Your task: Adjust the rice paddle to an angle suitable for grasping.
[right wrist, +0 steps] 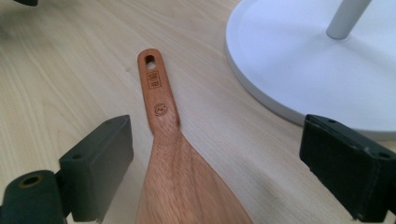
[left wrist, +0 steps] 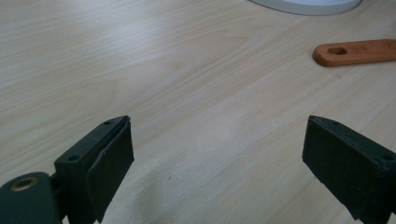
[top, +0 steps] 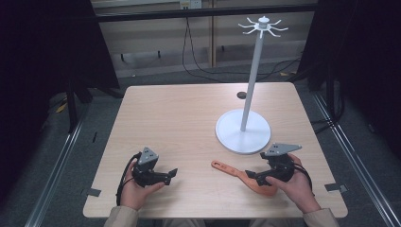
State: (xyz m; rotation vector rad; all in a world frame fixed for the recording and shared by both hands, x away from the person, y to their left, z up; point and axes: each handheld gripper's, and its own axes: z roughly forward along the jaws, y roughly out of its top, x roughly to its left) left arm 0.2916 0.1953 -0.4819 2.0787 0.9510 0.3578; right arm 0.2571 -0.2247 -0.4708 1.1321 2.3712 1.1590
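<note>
A wooden spatula (top: pixel 239 174) lies flat on the table near the front right, its holed handle end (right wrist: pixel 150 60) pointing left. My right gripper (top: pixel 251 178) hovers over its broad blade (right wrist: pixel 187 186), jaws wide open on either side and not touching it. In the high view my left gripper (top: pixel 171 174) rests low at the front left, open, with bare table between its pads (left wrist: pixel 109 163). The spatula's handle (left wrist: pixel 355 52) lies ahead of it to the right. A white stand (top: pixel 243 130) with a tall pole and hooks on top (top: pixel 263 26) stands just behind the spatula.
The stand's round white base (right wrist: pixel 299 70) lies close to my right gripper's far jaw. A small dark disc (top: pixel 241 95) sits at the back of the table. Cables run on the floor behind.
</note>
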